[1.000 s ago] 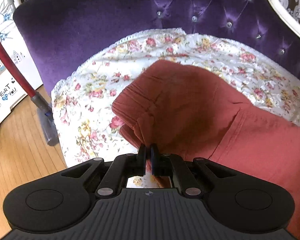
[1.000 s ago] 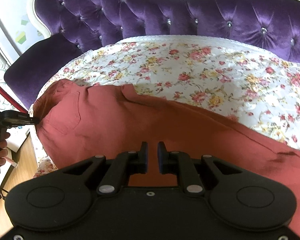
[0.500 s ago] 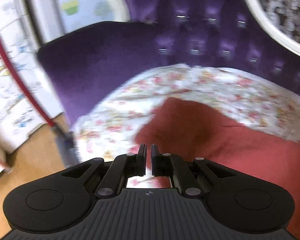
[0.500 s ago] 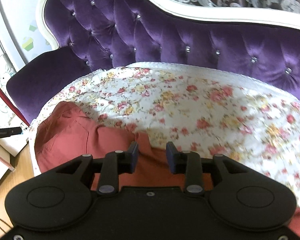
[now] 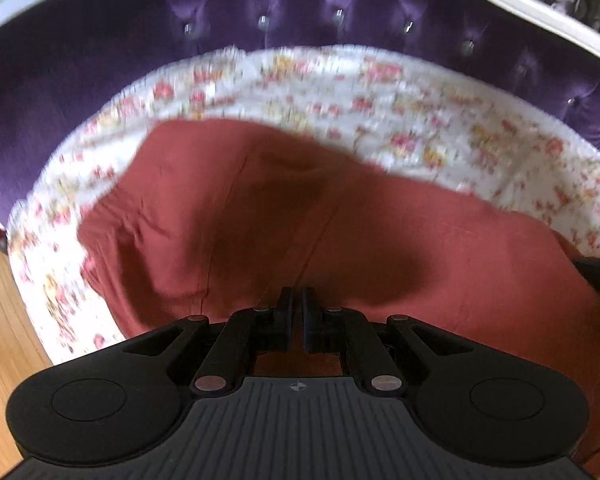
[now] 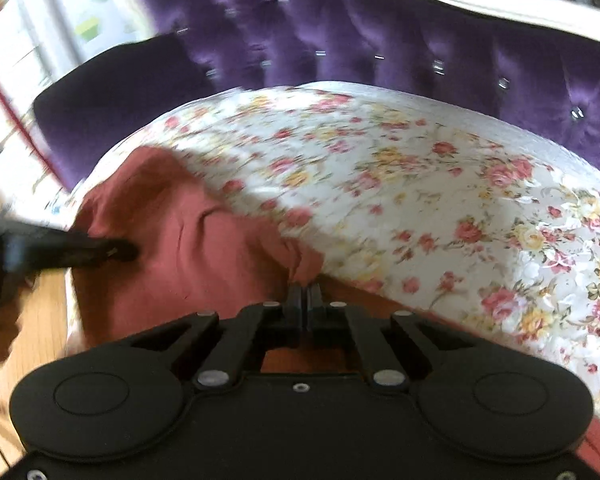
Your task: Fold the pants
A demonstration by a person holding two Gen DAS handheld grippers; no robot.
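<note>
Lying rumpled, apparently folded, rust-red pants (image 5: 284, 216).

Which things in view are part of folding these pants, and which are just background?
In the job:
red pants
floral cover they lie on
left gripper, jaws nearly together over the cloth
right gripper, shut on a bunched pants edge

Just background:
purple tufted sofa
wooden floor

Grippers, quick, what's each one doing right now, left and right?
Left gripper: closed on the red pants.
Right gripper: closed, pinching a bunched fold of the red pants at their edge.
</note>
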